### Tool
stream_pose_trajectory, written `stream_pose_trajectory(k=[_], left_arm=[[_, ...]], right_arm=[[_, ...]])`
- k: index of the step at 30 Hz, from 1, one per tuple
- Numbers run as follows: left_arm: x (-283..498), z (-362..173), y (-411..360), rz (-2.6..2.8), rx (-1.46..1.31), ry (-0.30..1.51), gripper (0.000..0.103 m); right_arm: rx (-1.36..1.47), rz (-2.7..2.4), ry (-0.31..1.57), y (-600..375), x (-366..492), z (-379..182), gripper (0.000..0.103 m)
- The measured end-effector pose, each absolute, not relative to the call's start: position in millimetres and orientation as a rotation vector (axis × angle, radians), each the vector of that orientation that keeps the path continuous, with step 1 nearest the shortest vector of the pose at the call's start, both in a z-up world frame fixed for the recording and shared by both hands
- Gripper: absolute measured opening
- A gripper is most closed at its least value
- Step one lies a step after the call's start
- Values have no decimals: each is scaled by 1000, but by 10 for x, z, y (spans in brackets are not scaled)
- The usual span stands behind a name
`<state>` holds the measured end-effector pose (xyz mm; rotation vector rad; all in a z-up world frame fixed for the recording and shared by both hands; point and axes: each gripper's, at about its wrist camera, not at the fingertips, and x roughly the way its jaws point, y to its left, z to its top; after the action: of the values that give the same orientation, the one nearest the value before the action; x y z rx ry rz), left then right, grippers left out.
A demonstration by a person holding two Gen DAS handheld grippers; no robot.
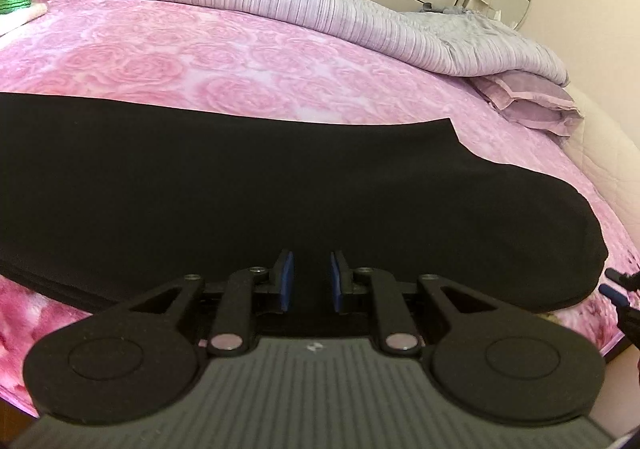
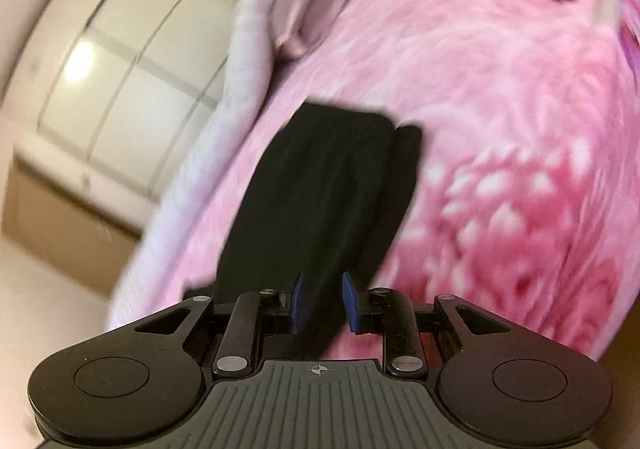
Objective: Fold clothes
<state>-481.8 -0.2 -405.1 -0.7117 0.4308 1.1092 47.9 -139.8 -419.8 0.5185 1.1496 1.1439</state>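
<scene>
A: On the pink bedspread [image 1: 248, 61], where's the black garment [image 1: 280, 185]?
B: Flat, long axis crosswise, just ahead of left gripper [image 1: 311, 277]; right gripper [image 2: 323, 303] at its end. Both spread, holding nothing.

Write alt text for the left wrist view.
A black garment lies flat across a pink rose-patterned bedspread, with the open left gripper just above its near edge. A rumpled lilac quilt lies behind.

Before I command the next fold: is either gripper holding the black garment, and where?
Neither. Left gripper and right gripper are both open over the black garment, nothing pinched.
</scene>
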Motion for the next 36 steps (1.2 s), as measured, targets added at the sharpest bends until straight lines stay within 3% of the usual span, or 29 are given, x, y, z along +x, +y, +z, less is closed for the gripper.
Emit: stream_pose_trajectory(k=[8,9,10,19,24,26,27,29,36], left_arm=[[-4812,-4069,16,1107,-719,434,14],[-4807,-4068,19,1106,-716,436,14],[-4805,-4069,21,1105,-713,438,14],[-4780,-4059,13,1097,-674,465,14],[-4763,-3997,-53,1124,-637,464,17],[-4736,-4015,-71,1135,-640,474,19],[-4721,-4032,-82,1143,-650,492,19],[-4732,-4027,-148,1161,-664,518,19],[-4918,-3774,-522,1249,-683,587,39]], right_arm=[[570,1123,1205,-1385,674,-4314,24],[564,1123,1197,-1381,667,-4304,18],[549,1125,1174,-1395,634,-4273,1],[264,1065,919,-1566,204,-3979,0],[95,1035,765,-1633,-48,-3802,11],[19,1084,729,-1559,-174,-3799,33],[-23,1085,735,-1527,-225,-3842,38],[-106,1087,746,-1463,-327,-3928,40],[-275,1136,811,-1504,-876,-3868,41]])
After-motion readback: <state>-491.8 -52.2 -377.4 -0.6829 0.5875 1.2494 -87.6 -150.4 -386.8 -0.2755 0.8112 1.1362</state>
